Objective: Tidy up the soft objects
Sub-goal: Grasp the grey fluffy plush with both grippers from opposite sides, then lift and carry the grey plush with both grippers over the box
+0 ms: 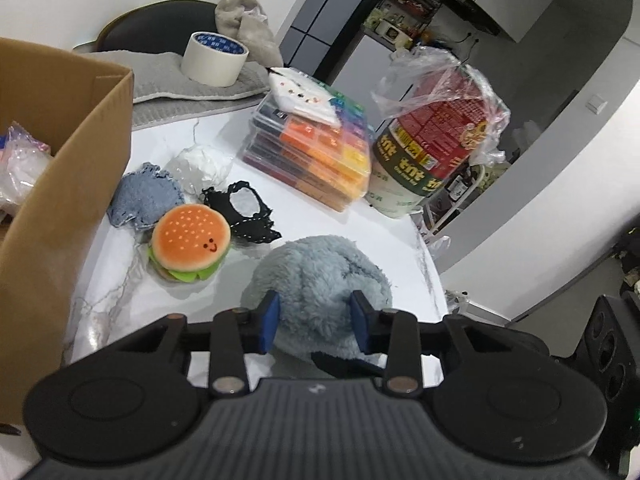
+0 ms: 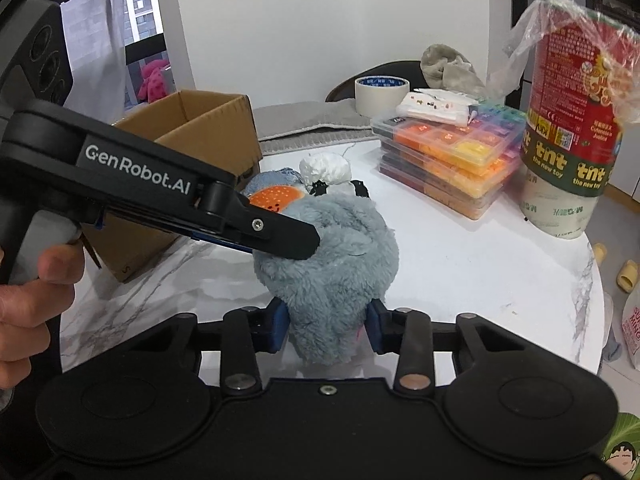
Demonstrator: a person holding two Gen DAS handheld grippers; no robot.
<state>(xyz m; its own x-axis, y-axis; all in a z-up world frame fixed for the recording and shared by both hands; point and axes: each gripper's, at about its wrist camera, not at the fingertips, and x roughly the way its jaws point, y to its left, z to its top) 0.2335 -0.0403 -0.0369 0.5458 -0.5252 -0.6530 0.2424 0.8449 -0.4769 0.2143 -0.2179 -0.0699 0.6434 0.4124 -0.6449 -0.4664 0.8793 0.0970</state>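
Left wrist view: left hand-held gripper (image 1: 314, 320) half-closed, blue pads pressed into the grey-blue plush (image 1: 320, 284) near the table's (image 1: 400, 248) front edge; cardboard box (image 1: 60, 184) at the left edge. We should keep both grips even and lift together toward the box

Right wrist view: right hand-held gripper (image 2: 326, 330) likewise narrowed onto the plush's near end; burger toy (image 2: 276, 198) just behind, best left undisturbed

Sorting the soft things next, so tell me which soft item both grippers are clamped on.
The fluffy blue plush, clamped by the left gripper and right gripper. The burger toy and denim scrap lie untouched.
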